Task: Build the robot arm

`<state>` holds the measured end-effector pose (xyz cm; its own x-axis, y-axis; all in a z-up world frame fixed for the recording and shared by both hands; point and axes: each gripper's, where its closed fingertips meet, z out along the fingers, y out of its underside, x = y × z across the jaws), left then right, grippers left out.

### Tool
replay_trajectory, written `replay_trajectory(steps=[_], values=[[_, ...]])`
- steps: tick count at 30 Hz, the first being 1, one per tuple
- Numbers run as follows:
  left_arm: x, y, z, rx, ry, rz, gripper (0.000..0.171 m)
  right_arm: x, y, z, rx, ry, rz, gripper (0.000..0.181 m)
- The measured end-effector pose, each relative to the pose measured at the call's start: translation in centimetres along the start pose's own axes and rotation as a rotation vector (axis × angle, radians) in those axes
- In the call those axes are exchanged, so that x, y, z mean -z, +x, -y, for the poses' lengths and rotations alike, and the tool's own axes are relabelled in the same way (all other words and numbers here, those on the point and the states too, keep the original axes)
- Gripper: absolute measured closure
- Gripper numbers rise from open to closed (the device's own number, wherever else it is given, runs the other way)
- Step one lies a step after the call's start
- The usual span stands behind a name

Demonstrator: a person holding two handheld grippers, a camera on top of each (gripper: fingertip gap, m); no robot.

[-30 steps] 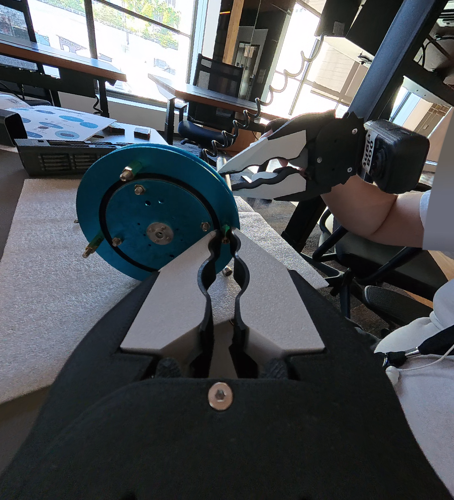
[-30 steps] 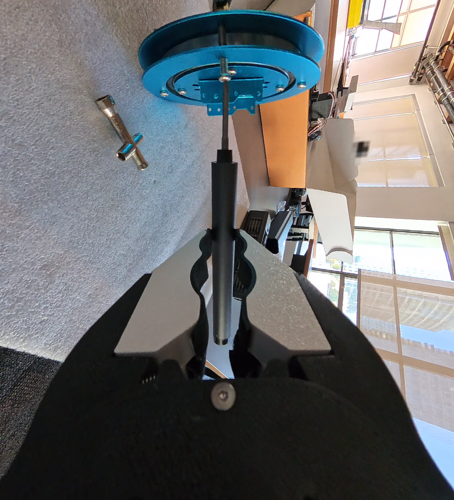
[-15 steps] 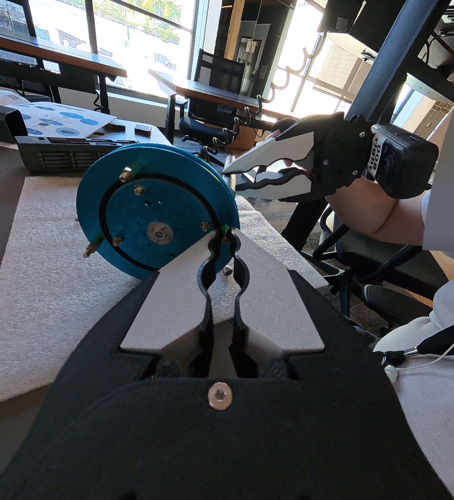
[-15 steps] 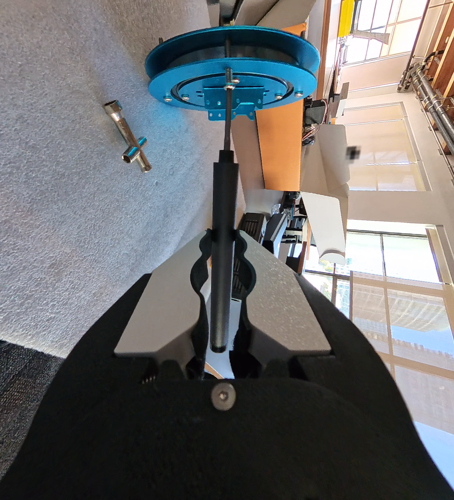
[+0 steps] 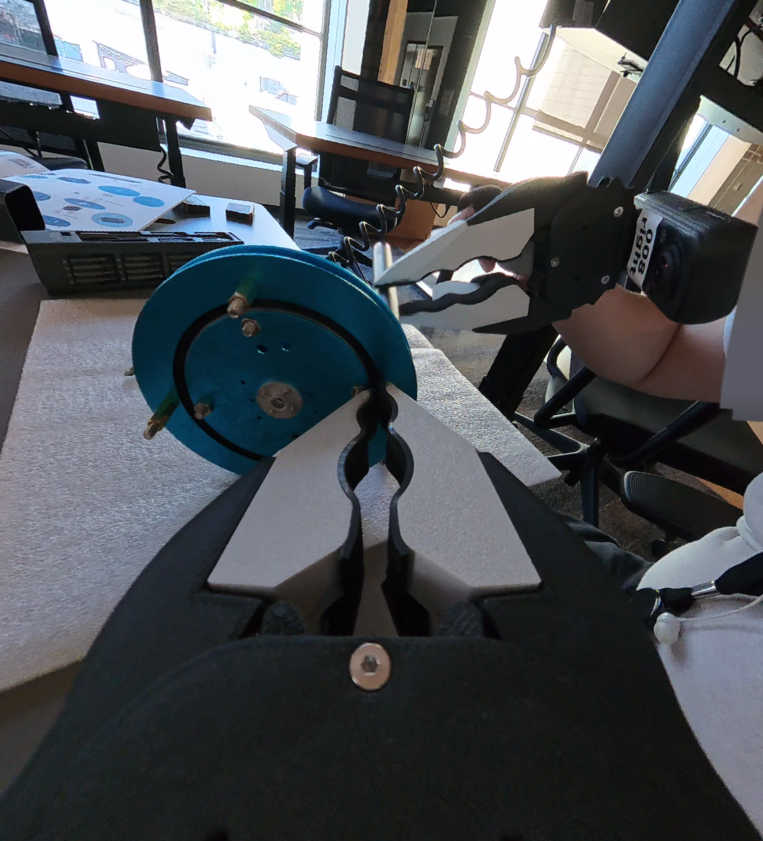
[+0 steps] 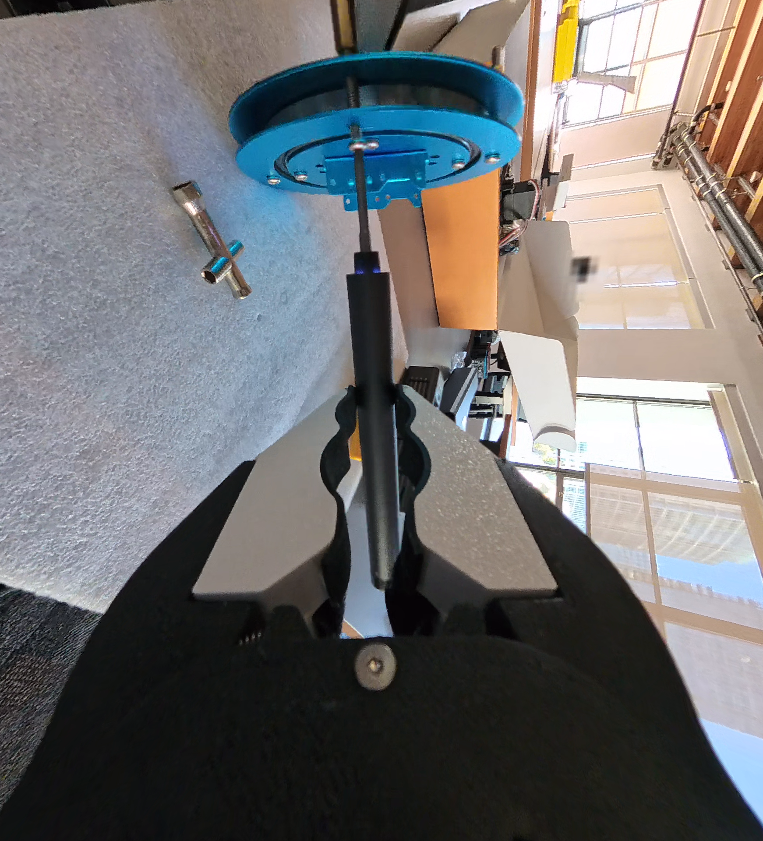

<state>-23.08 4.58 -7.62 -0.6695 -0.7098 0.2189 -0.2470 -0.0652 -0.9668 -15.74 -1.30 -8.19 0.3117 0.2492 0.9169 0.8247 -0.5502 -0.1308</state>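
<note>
A blue metal wheel (image 5: 243, 364) stands on edge on a white foam mat (image 5: 75, 478), with studs and nuts sticking out of its face. My left gripper (image 5: 377, 393) is shut on the wheel's lower right edge, by a nut there. My right gripper (image 6: 373, 393) is shut on a black screwdriver (image 6: 370, 364). The screwdriver's thin shaft reaches a screw (image 6: 359, 145) on the wheel's other face (image 6: 484, 136), above a small blue bracket. The right gripper also shows in the left wrist view (image 5: 398, 291), just right of the wheel's rim.
A silver cross-shaped socket wrench (image 6: 213, 241) lies on the foam mat (image 6: 97, 341) left of the wheel. A black box (image 5: 129, 259) and a printed sheet sit behind the mat. Office chairs (image 5: 643, 455) and desks stand to the right, beyond the mat's edge.
The right gripper has shifted slightly and tilted the screwdriver, its tip staying at the screw. The wheel sits lower in the right wrist view. The left gripper and wheel have not moved.
</note>
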Motion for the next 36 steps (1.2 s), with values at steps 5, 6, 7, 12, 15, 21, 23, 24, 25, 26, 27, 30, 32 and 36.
replay_trajectory(steps=[5,6,7,12,15,21,23,24,25,26,27,30,32,36], values=[[0.3,-0.8,0.6,0.072,0.055,0.015,0.171,-0.3,-0.5,-0.2,-0.035,-0.005,0.030,0.167],[0.4,-0.9,0.8,0.080,0.064,0.011,0.171,-0.3,-0.4,-0.2,-0.039,-0.003,0.027,0.167],[0.4,-0.8,0.8,0.085,0.071,0.004,0.171,-0.2,-0.3,-0.2,-0.040,-0.002,0.024,0.167],[0.6,-0.2,0.9,0.110,0.095,-0.050,0.161,-0.3,-0.2,-0.3,-0.018,-0.010,0.022,0.167],[0.8,-0.3,0.5,0.101,0.096,-0.037,0.163,-0.3,-0.3,-0.3,-0.013,-0.016,0.022,0.166],[0.6,0.1,0.4,0.072,0.078,-0.026,0.165,-0.3,-0.3,-0.2,-0.027,-0.015,0.027,0.167],[0.6,0.1,0.2,0.075,0.072,-0.020,0.166,-0.2,-0.4,-0.1,-0.026,-0.014,0.028,0.167],[0.6,0.0,0.2,0.072,0.075,-0.010,0.167,-0.2,-0.3,-0.1,-0.023,-0.015,0.026,0.167],[0.6,0.0,0.2,0.066,0.078,0.001,0.167,-0.2,-0.3,-0.1,-0.020,-0.016,0.022,0.167],[0.6,0.0,0.2,0.059,0.078,0.009,0.167,-0.2,-0.3,-0.1,-0.020,-0.017,0.024,0.167],[0.6,0.0,0.2,0.051,0.074,0.015,0.167,-0.1,-0.3,-0.1,-0.022,-0.019,0.025,0.167],[0.5,0.1,0.1,0.040,0.066,0.026,0.167,-0.2,-0.3,-0.2,-0.017,-0.025,0.020,0.167],[0.5,0.0,0.2,0.037,0.075,0.042,0.167,-0.3,-0.3,-0.2,-0.016,-0.021,0.025,0.167],[0.9,0.1,0.0,0.038,0.100,0.053,0.167,-0.3,-0.1,0.2,0.002,-0.008,0.026,0.167]])
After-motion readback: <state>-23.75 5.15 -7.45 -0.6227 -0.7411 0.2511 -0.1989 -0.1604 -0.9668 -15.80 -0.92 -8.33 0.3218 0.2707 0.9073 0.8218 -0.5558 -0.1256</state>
